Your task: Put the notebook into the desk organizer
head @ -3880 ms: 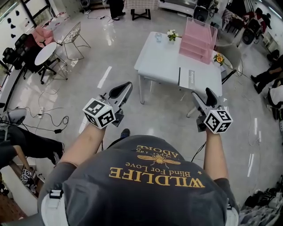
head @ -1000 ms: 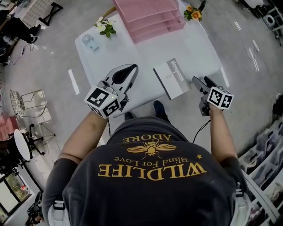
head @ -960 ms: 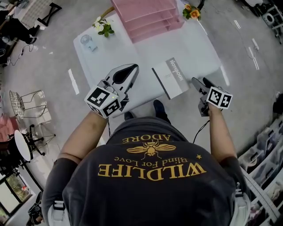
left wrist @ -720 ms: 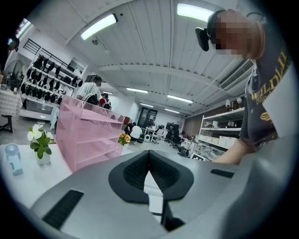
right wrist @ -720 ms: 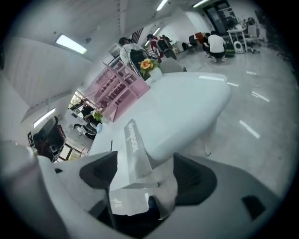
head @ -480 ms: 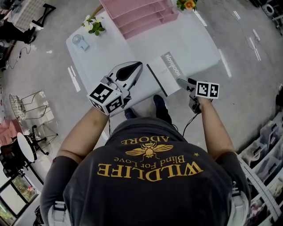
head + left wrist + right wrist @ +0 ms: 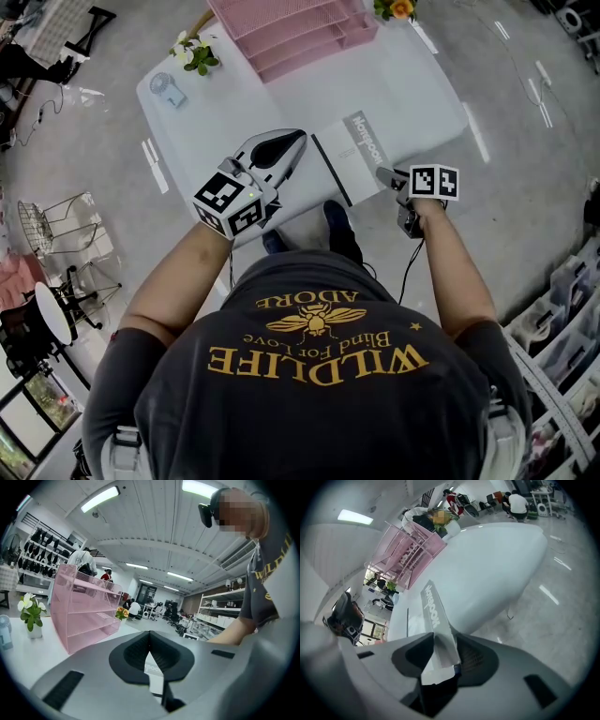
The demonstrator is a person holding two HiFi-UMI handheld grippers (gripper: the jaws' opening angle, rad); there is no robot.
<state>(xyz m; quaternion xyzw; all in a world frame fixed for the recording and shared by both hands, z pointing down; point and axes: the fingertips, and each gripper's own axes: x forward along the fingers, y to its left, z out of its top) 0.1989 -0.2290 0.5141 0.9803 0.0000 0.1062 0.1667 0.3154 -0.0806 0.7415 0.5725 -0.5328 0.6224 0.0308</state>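
Observation:
A grey notebook [image 7: 356, 155] lies flat near the front edge of the white table [image 7: 412, 84]. My right gripper [image 7: 382, 173] is at its near right corner, and its jaws are closing with that corner [image 7: 431, 609] between them, both pads against it. My left gripper [image 7: 300, 136] hovers shut just left of the notebook, holding nothing. In the left gripper view a sliver of the notebook [image 7: 152, 667] shows past the left gripper's [image 7: 150, 634] meeting tips. The pink tiered desk organizer [image 7: 300, 28] stands at the table's far side, its open front [image 7: 79, 611] towards me.
A small white-flowered plant [image 7: 195, 54] and a pale blue object [image 7: 169, 89] stand at the table's far left. Orange flowers [image 7: 394, 9] sit right of the organizer. Bare tabletop lies between notebook and organizer. Floor drops off right of the table.
My right gripper has moved left onto the notebook's near right corner and its jaws have come in around it. The left gripper has stayed shut beside the notebook.

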